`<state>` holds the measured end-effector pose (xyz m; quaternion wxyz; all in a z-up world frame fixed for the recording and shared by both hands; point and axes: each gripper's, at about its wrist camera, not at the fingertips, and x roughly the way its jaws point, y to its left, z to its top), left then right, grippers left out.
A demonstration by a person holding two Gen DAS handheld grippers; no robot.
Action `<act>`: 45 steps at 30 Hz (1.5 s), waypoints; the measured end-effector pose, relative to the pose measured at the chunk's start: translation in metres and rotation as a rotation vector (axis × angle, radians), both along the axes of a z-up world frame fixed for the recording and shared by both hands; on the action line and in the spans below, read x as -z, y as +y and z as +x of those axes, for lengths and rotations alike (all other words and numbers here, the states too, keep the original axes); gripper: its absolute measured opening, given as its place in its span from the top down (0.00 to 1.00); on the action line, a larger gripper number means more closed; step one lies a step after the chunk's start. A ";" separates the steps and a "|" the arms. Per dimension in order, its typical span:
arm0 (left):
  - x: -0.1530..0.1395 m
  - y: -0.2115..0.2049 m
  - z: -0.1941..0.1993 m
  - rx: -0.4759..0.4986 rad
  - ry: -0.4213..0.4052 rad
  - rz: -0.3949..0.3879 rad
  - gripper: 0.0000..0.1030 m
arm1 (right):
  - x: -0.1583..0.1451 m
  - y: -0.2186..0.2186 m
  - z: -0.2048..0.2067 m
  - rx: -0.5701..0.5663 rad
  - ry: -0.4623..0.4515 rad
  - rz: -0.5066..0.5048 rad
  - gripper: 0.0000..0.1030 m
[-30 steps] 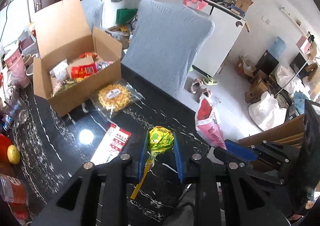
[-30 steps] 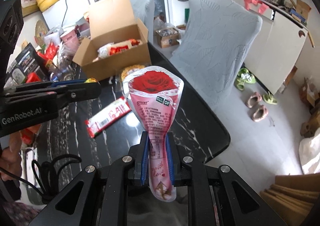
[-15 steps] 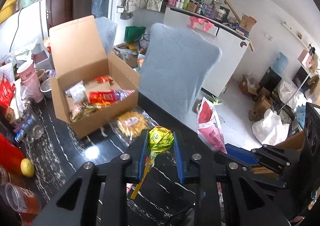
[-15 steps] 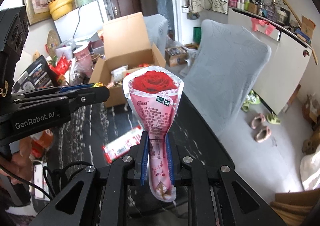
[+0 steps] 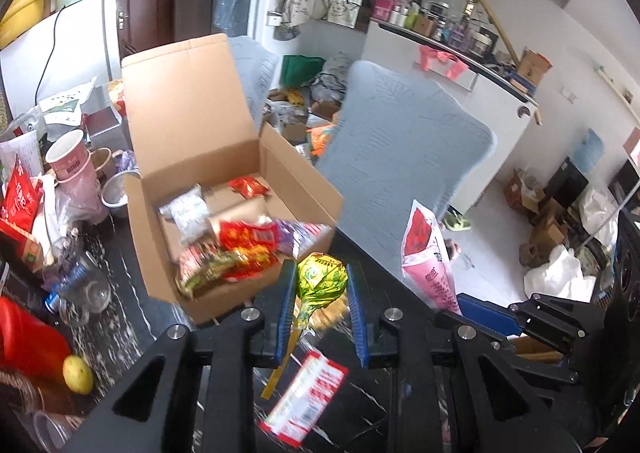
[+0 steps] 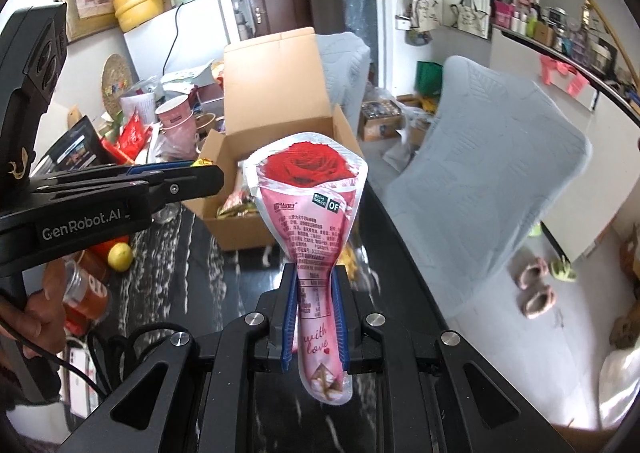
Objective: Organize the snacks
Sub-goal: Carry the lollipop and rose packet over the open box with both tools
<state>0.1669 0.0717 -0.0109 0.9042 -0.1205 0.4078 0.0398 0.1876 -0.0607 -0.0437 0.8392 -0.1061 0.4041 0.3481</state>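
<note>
Where motion blurs them, box (image 5: pixel 280 189) snacks (image 5: pixel 236 249) indistinct.

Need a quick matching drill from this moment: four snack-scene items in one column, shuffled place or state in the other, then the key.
Items
1. green-wrapped lollipop
2. pink rose packet
3. red-and-white wrapper
4. cardboard box

Place or state
A. lying flat on the black table
B. clamped in the right gripper
C. lid open, snacks inside
D. clamped in the left gripper

Pairs: 1-D, 2-B, 3-A, 4-C
</note>
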 end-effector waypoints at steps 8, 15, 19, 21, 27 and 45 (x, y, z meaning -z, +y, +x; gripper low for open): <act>0.012 0.044 0.042 -0.073 0.025 0.016 0.76 | 0.013 0.045 0.054 -0.064 0.020 0.007 0.84; 0.031 0.088 0.075 -0.139 0.060 0.013 0.76 | 0.028 0.089 0.095 -0.121 0.036 0.001 0.84; 0.040 0.113 0.092 -0.168 0.075 0.023 0.76 | 0.038 0.115 0.119 -0.135 0.049 -0.002 0.84; 0.045 0.124 0.100 -0.178 0.080 0.036 0.76 | 0.044 0.129 0.128 -0.141 0.053 -0.008 0.84; 0.066 0.153 0.126 -0.190 0.108 0.027 0.76 | 0.064 0.161 0.152 -0.162 0.074 -0.026 0.84; 0.123 0.202 0.183 -0.222 0.209 -0.001 0.76 | 0.105 0.214 0.202 -0.175 0.107 -0.071 0.83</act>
